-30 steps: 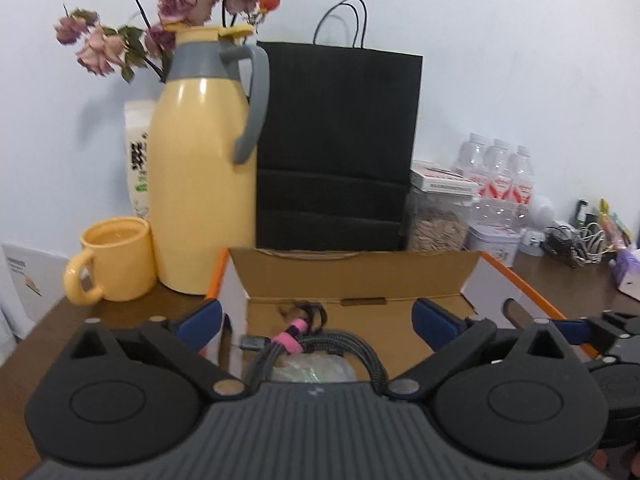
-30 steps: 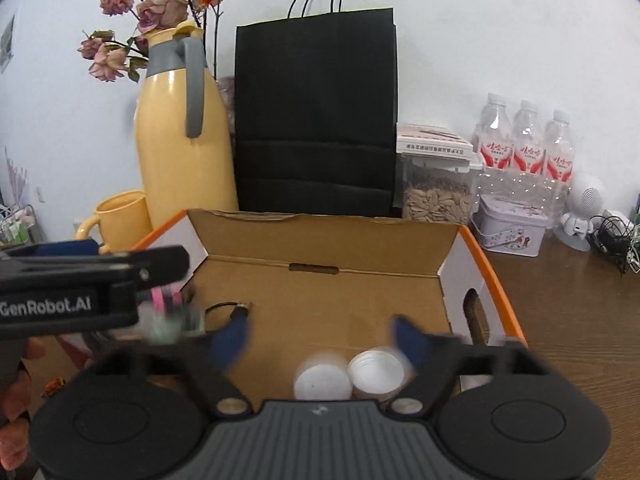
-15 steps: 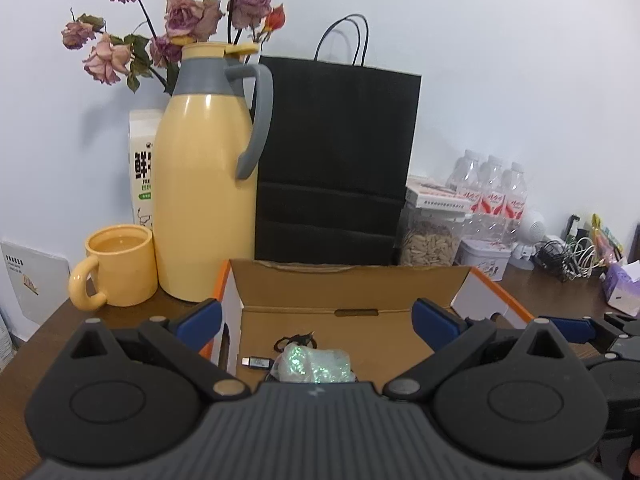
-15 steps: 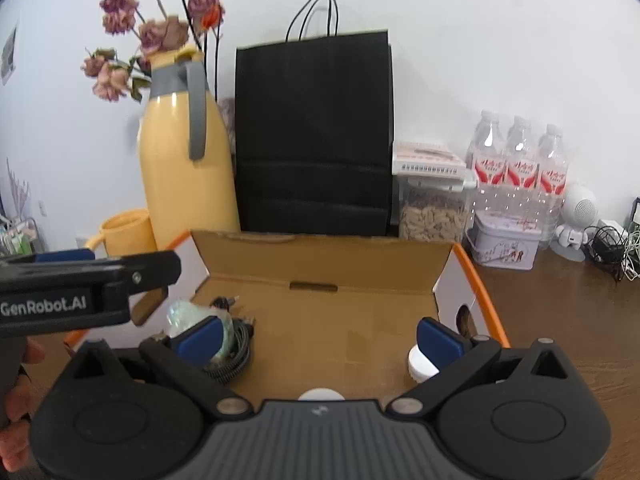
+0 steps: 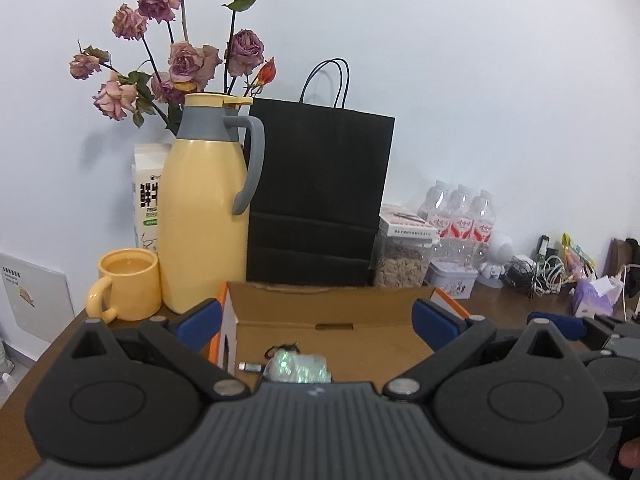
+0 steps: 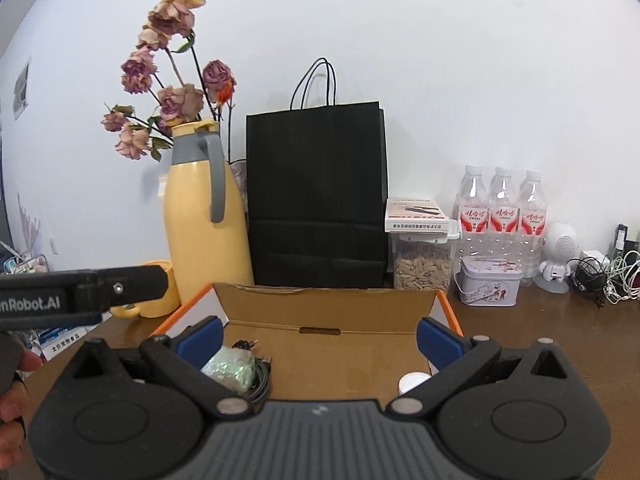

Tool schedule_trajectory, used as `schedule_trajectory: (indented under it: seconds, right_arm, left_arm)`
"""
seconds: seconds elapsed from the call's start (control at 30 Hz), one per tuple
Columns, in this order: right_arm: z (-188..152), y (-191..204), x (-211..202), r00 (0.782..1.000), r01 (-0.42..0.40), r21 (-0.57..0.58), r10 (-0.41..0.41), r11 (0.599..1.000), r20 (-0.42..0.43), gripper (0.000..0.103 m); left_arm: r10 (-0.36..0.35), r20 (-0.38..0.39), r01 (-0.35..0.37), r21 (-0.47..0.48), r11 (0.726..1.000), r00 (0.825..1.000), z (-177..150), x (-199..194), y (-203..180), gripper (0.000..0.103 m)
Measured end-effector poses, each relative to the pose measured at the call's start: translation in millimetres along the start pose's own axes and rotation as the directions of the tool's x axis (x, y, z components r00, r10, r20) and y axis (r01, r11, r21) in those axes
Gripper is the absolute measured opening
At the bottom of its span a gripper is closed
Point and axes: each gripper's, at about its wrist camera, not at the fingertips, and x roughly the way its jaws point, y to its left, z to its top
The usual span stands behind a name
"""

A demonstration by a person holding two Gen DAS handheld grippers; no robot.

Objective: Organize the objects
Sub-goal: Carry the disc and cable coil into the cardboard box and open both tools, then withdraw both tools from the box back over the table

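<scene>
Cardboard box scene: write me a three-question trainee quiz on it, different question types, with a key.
1. True or false: the iridescent pouch lies inside the cardboard box.
2. Multiple choice: what stands directly behind the box? A) black paper bag B) water bottles C) yellow mug
3. Fill in: the right tool is ___, with nothing between its fingers.

Key: 1 true; 2 A; 3 open
</scene>
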Motion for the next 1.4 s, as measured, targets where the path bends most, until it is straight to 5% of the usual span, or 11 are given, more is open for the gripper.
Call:
schedule_trajectory:
  seconds: [0.7, 1.07, 1.4]
  right_arm:
    - [-70, 11, -109, 0.999, -0.032, 0.005, 0.033, 0.999, -0.028, 0.103]
    - [-111, 11, -149, 0.996, -0.022, 0.017, 0.023, 1.000, -0.083, 0.103]
    - [-134, 4, -164, 0.992, 0.014, 0.028, -0.011, 0.999, -0.126, 0.103]
  left_arm:
    - [0.035, -0.054, -0.033, 0.044, 0.999, 0.998, -64, -90, 10, 0.103]
    - [-0.015, -0.052, 0.013, -0.056, 0.998, 0.999, -102, -130, 29, 0.100]
    - [-0.001, -0.066, -0.003, -0.052, 0.999, 0.998, -125, -149, 33, 0.100]
